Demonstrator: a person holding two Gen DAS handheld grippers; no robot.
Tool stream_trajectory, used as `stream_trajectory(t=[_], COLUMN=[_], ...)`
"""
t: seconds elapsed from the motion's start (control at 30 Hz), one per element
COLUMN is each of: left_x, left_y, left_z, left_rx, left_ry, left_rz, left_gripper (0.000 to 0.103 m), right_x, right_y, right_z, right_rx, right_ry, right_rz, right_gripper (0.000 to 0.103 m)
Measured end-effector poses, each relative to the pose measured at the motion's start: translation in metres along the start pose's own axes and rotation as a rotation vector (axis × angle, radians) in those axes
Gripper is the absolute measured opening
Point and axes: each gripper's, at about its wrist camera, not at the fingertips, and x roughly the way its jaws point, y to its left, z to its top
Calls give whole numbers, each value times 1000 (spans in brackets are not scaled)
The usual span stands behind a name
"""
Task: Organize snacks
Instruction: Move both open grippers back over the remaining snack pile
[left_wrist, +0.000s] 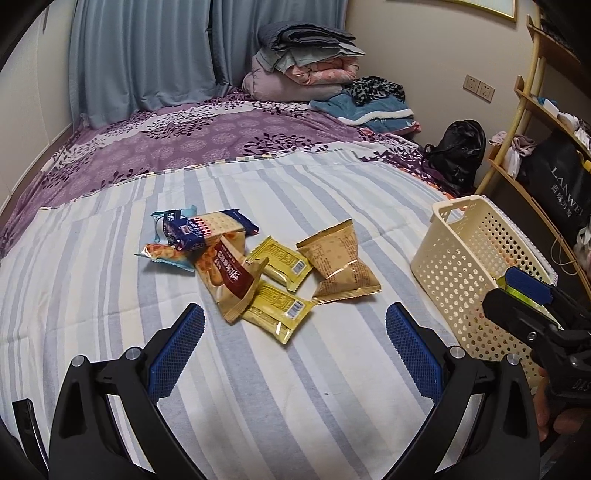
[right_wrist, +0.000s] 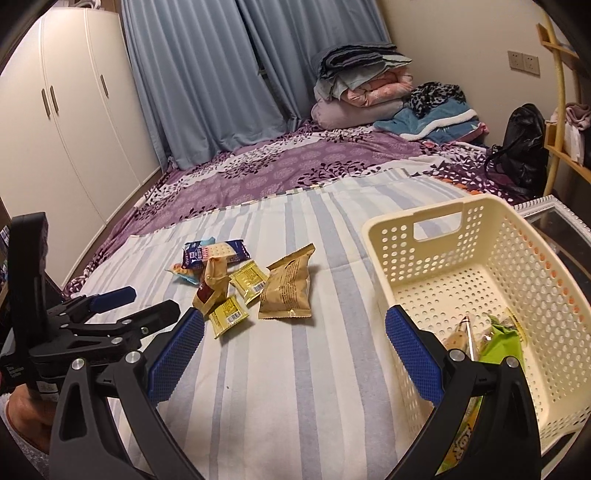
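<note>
A pile of snack packs lies on the striped sheet: a blue cracker pack (left_wrist: 210, 227), a tan and red pack (left_wrist: 231, 282), two yellow packs (left_wrist: 279, 310) and a gold bag (left_wrist: 338, 264). The same gold bag shows in the right wrist view (right_wrist: 286, 290). A cream perforated basket (left_wrist: 461, 258) (right_wrist: 480, 236) stands to the right and holds a green pack (right_wrist: 502, 341) and another pack. My left gripper (left_wrist: 295, 332) is open and empty, just short of the pile. My right gripper (right_wrist: 295, 332) is open and empty beside the basket's left wall.
The bed carries a purple floral cover (left_wrist: 207, 136), folded bedding (left_wrist: 306, 70) and clothes at the far end. A black bag (left_wrist: 458, 151) and a wooden shelf (left_wrist: 532, 110) stand on the right. White wardrobes (right_wrist: 62, 110) stand on the left.
</note>
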Motion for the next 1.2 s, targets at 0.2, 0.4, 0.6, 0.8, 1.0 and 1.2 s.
stream_trajectory(t=[0.2, 0.4, 0.6, 0.8, 1.0, 1.2], left_x=[5, 14, 32, 57, 83, 111], left_y=[13, 32, 57, 78, 85, 89], left_z=[1, 3, 6, 14, 23, 28], left_rx=[-23, -77, -168, -257, -308, -336], left_ry=[7, 25, 51, 72, 100, 122], left_rz=[15, 27, 46, 58, 52, 61], left_gripper=[100, 100, 100, 100, 100, 100], right_x=[21, 42, 61, 78, 90, 104], right_y=[12, 17, 25, 32, 40, 45], right_z=[1, 3, 3, 8, 11, 11], right_rx=[-47, -56, -96, -130, -162, -197], right_ry=[25, 52, 67, 68, 63, 69], right_rz=[-20, -23, -34, -49, -50, -55], right_gripper=[98, 98, 98, 98, 98, 98])
